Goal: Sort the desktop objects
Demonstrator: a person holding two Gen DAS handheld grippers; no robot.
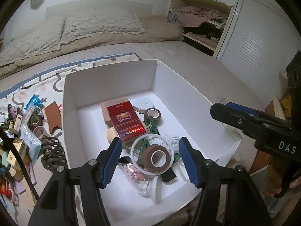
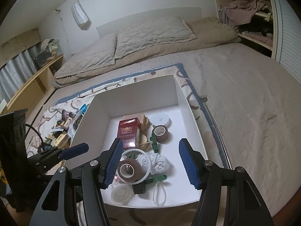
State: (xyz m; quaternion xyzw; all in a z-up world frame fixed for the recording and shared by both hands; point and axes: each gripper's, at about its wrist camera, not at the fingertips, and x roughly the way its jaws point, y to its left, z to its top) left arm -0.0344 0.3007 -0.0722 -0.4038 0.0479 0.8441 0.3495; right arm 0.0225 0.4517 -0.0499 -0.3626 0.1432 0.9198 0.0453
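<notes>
Inside, glossy red carton [image 1: 125,122] overlaps ribbed brown tape roll [image 1: 155,157].

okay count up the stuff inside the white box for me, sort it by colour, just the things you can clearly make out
In the white box, clearly visible:
Brown: 2, the near tape roll and the far tape roll
Red: 1, the red carton
Green: 2 clips, and
White: 2, the round disc and the thin ring
Total: 7
Smaller pieces underneath are too tangled to count.
</notes>
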